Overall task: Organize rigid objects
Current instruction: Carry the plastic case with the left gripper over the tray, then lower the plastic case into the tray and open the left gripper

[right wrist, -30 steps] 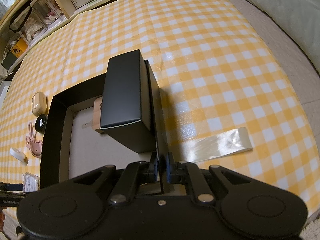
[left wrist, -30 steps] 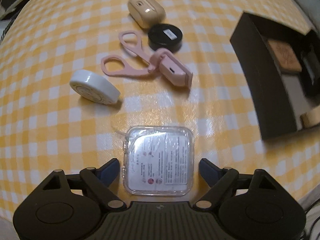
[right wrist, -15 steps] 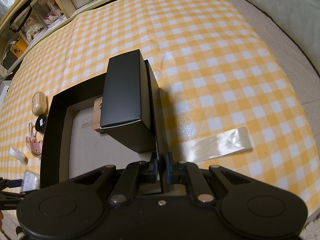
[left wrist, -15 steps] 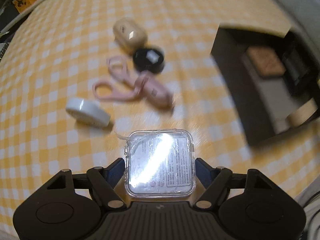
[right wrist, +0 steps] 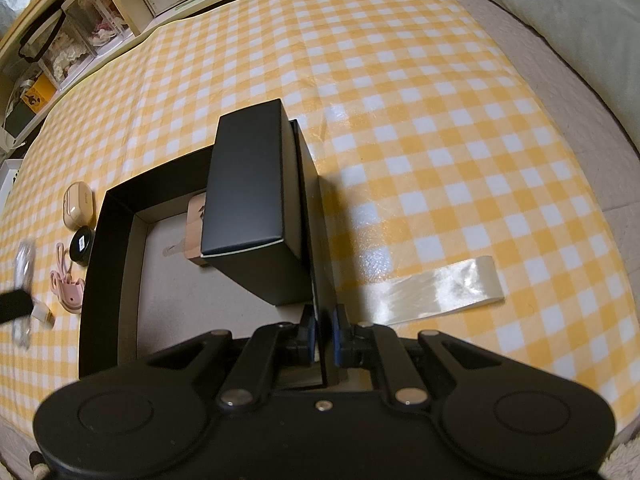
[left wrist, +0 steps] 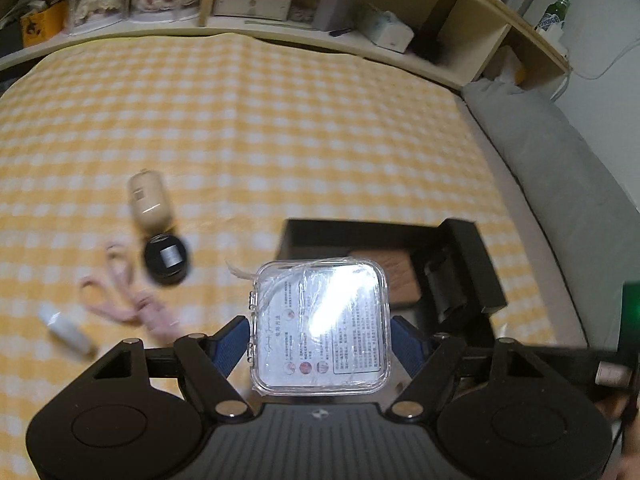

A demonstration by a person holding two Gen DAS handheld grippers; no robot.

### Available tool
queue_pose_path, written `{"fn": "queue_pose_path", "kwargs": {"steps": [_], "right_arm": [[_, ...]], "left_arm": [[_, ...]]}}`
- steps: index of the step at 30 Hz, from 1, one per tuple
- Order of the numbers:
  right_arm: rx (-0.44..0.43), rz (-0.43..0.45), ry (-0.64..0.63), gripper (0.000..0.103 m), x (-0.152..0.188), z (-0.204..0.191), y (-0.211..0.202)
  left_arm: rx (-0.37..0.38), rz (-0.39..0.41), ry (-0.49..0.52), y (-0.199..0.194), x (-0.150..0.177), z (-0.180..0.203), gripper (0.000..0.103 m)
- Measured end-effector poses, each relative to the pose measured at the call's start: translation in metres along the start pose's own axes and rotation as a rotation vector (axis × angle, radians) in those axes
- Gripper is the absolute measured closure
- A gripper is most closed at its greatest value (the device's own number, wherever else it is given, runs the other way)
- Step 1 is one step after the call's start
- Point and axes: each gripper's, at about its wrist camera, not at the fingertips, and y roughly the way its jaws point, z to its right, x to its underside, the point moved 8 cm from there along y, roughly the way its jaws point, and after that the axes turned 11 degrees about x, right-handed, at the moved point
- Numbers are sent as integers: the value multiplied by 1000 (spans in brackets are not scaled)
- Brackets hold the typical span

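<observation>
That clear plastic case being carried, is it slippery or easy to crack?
The clear case probably is stiff: it keeps its square shape between the left hand-held gripper fingers. Its glossy, glaring surface suggests it may slip. Thin see-through walls hint it is light, perhaps brittle.

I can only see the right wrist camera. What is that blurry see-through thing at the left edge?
Observer: It is a clear plastic case, held between the blue pads of the left gripper close to the open black box.
Child: Is anything written on it?
Observer: Yes, a white label with small print and little round pictures.
Child: What is behind the table on that side?
Observer: A wooden shelf with a green bottle standing at its far right end.
</observation>
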Motion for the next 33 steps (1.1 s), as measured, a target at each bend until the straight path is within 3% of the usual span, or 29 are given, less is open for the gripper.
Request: {"fn": "queue_pose_path", "kwargs": {"steps": [5, 10, 15, 26, 33], "right_arm": [[0, 1, -1, 94, 0, 0, 0], [-3, 2, -1, 94, 0, 0, -1], [-4, 3, 0, 94, 0, 0, -1], [-3, 4, -2, 94, 0, -1, -1], [-3, 4, -3, 94, 0, -1, -1]], "left_arm": [[8, -6, -25, 34, -12, 22, 26], [-62, -3, -14, 59, -19, 22, 26], [-133, -1, 11, 70, -27, 14, 26], [-145, -14, 6, 80, -29, 0, 25], [-150, -11, -13, 76, -26, -12, 12]]}}
